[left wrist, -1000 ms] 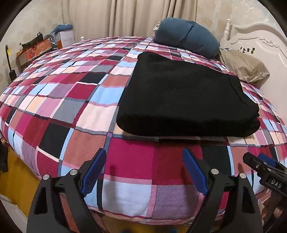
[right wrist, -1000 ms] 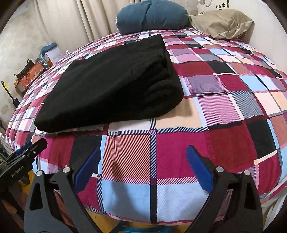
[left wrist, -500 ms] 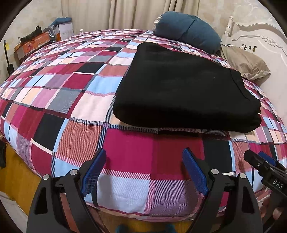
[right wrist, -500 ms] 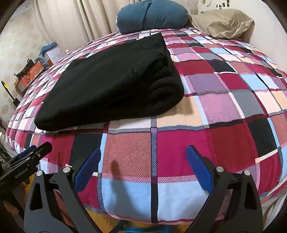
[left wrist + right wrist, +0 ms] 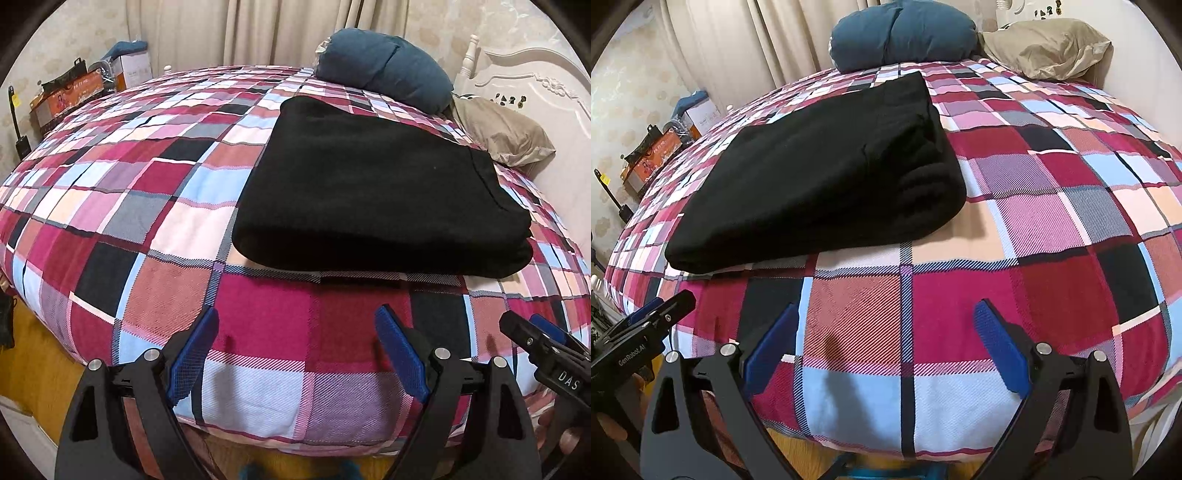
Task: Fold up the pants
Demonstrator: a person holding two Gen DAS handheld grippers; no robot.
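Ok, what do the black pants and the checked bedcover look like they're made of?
Black pants: likely a thick fleece or soft knit; matte, fuzzy surface, and plump, rounded folded edges. Checked bedcover: probably woven cotton or flannel, with diagonal twill lines visible in the squares and no sheen. Exact fibres can't be told.

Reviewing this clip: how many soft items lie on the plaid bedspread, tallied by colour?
Black: 1, the folded pants
Blue: 1, the blue pillow beyond the pants
Beige: 1, the beige pillow near the headboard
Total: 3
Both grippers, left gripper and right gripper, are open and hold nothing.
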